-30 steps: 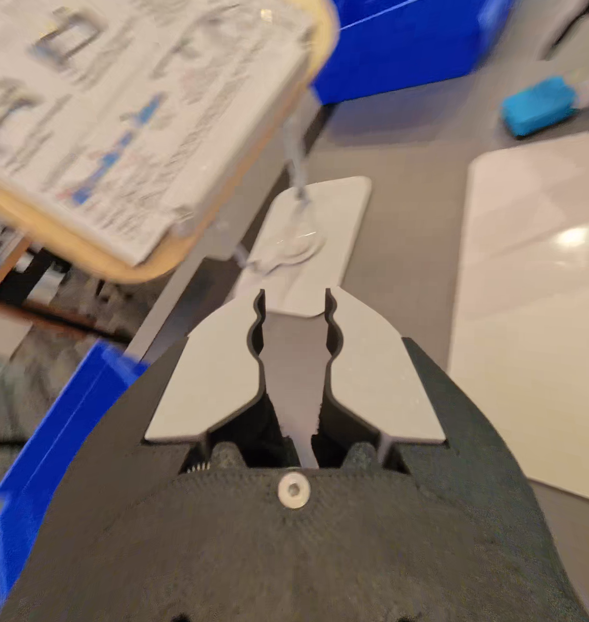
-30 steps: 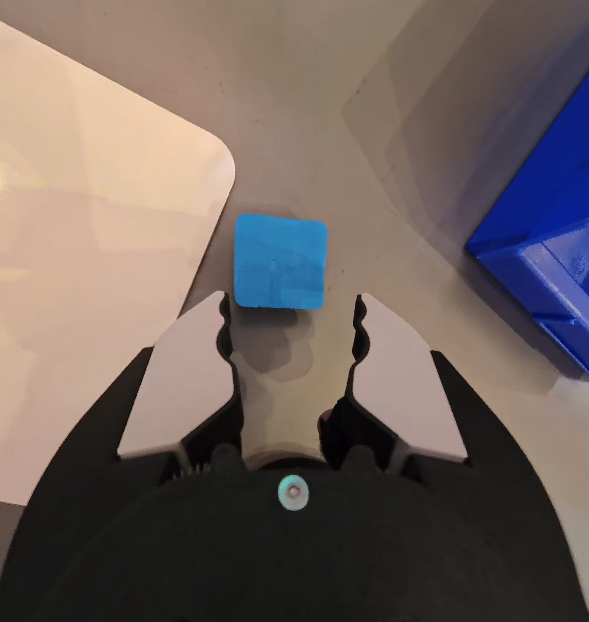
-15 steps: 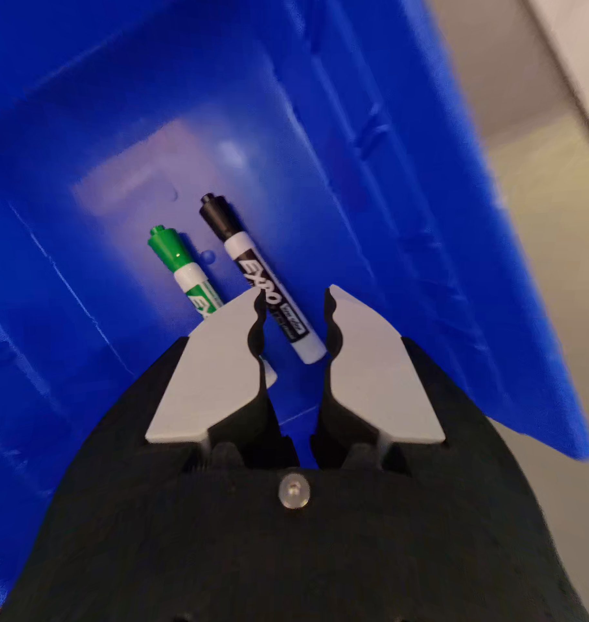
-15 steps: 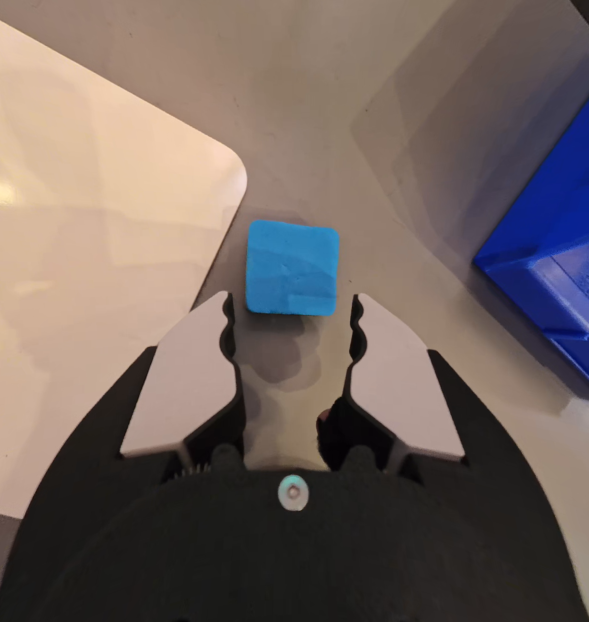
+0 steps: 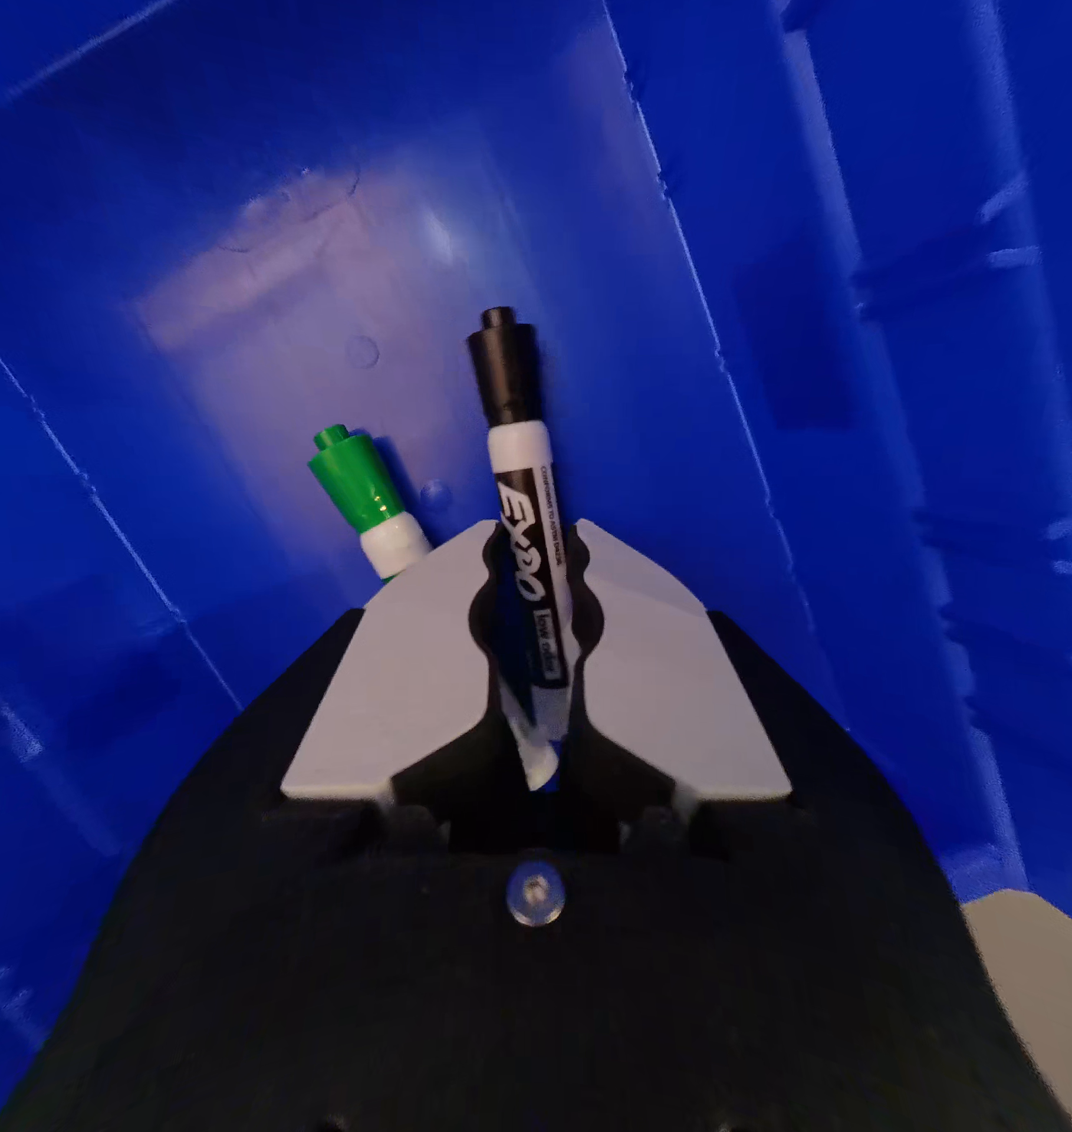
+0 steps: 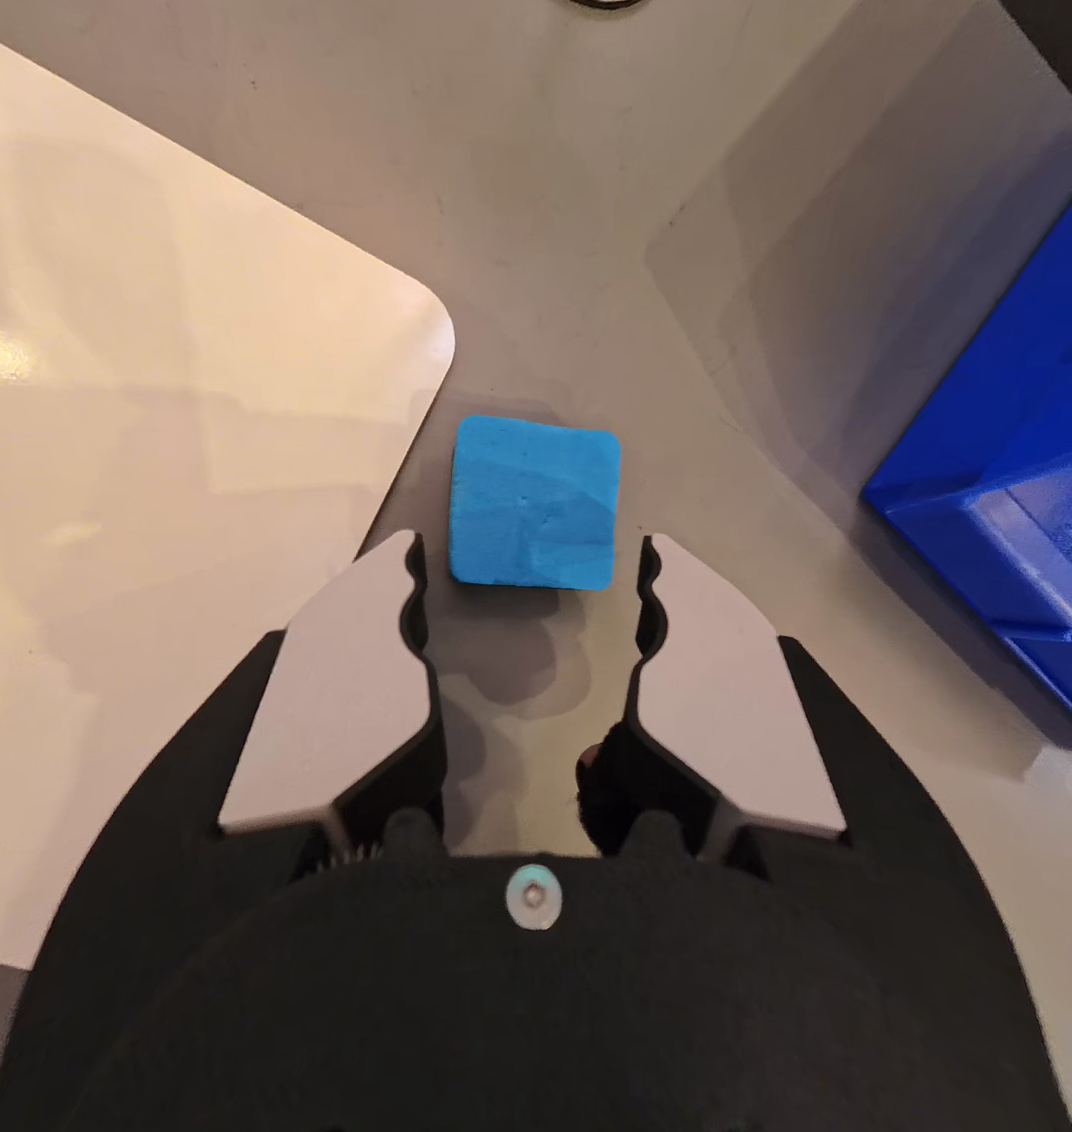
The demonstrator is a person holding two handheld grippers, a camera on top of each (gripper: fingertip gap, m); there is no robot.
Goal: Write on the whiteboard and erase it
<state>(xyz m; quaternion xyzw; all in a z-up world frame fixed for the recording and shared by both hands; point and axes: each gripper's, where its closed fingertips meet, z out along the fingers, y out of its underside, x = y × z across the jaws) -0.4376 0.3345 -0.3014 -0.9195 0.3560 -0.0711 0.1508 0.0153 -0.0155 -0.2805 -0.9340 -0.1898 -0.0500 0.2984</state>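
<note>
I am looking down my left claw [image 5: 535,539] into a blue bin [image 5: 766,306], and the claw is closing narrowly around the barrel of a black-capped marker [image 5: 530,551]. Both fingers [image 5: 423,643] are pressing against the marker's white labelled body, with the black cap pointing away from me toward the bin's floor and the rear end sitting back between the fingers. A green-capped marker [image 5: 362,490] is lying just beside it on the left, partly hidden behind my left finger and not being gripped.

My right claw [image 6: 530,542] is hovering wide open over the grey desk [image 6: 582,184] and is gripping nothing. A blue square eraser [image 6: 533,502] is lying flat on the desk just ahead of the fingertips, its near edge sitting level with them, with clear gaps on either side. The whiteboard [image 6: 154,367] is lying flat on the desk to the left, its rounded corner close to the eraser without touching it, and its surface is showing no marks. Another blue bin [image 6: 1011,490] is sitting at the right edge of that view, well apart from the eraser.
</note>
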